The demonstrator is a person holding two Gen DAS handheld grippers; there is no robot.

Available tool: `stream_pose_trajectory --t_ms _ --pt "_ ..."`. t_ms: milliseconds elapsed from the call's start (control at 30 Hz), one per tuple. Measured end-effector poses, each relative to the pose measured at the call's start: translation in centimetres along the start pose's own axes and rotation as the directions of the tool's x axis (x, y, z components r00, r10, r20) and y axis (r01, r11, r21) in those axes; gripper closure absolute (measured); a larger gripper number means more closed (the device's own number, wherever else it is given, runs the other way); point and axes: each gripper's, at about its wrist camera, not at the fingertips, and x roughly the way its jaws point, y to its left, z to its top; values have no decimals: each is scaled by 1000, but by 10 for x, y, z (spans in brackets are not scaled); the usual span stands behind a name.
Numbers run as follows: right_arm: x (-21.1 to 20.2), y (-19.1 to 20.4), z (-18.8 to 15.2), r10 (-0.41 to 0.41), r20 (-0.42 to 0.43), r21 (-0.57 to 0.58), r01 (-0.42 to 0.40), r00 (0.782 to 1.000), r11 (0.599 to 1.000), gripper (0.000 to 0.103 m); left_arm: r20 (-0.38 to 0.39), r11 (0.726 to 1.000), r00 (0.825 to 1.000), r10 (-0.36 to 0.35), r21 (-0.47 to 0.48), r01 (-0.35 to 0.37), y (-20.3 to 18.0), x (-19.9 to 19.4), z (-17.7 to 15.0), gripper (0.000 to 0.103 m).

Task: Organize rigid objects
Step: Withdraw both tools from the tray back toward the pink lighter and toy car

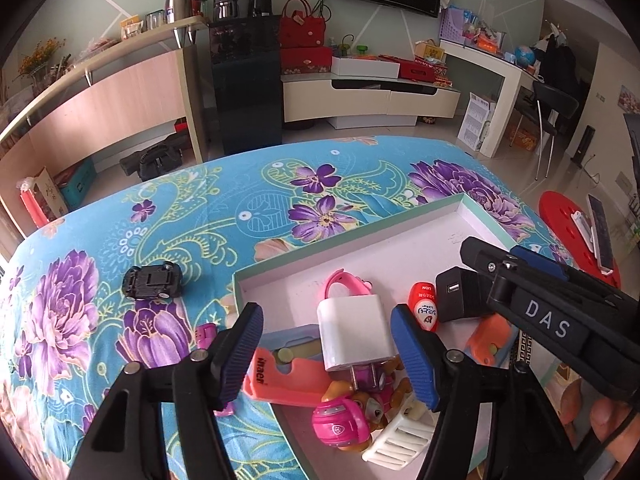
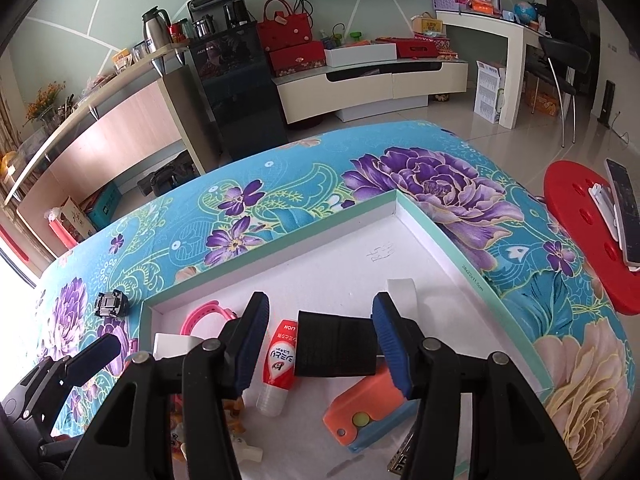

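A shallow white tray with a teal rim (image 1: 476, 204) lies on the flowered cloth and holds several small things. A white charger plug (image 1: 352, 332) rests in it, leaning on a pink pup figure (image 1: 344, 416). My left gripper (image 1: 326, 350) stands open around the plug, with a clear gap at its left pad. A black charger block (image 2: 336, 344) sits between the open fingers of my right gripper (image 2: 320, 344), close to the right pad. A red tube (image 2: 278, 356) lies in the gap beside it. A pink watch (image 1: 344, 284) and an orange-and-blue cutter (image 2: 368, 404) also lie in the tray.
A black toy car (image 1: 152, 280) lies overturned on the cloth, left of the tray, with a small pink piece (image 1: 206, 334) nearer me. A white ribbed clip (image 1: 400, 440) sits by the pup figure. A red stool (image 2: 580, 216) carrying a phone stands off the table's right edge.
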Motion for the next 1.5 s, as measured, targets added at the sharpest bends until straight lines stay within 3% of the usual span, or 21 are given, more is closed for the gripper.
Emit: stream_pose_trajectory --t_ms 300,700,833,933,1033,1200,1267,1500 --pt "5 3 -2 7 -19 -4 -7 1000 1000 48 19 985 996 86 -151 -82 51 -11 3 30" --pt "13 32 -6 31 -46 -76 -35 998 996 47 -29 929 985 167 -330 -167 102 -9 -7 23" --pt "13 45 -7 48 -48 -104 -53 998 993 47 -40 914 979 202 -351 -203 109 -9 -9 0" --pt "14 55 -9 61 -54 -128 -68 997 989 46 -50 903 973 224 -366 -227 115 -9 -10 0" --pt "14 67 -11 74 -54 -153 -81 996 985 32 -68 885 966 250 -389 -256 124 -9 -13 0" --pt "14 85 -14 92 -56 -205 -102 994 974 31 -111 846 950 291 -434 -310 143 -9 -21 0" --pt "14 92 -16 92 -54 -226 -102 994 969 19 -124 828 943 308 -453 -330 152 -11 -24 0" --pt "16 115 -24 109 -63 -286 -123 992 950 19 -146 772 922 358 -509 -380 178 -18 -34 0"
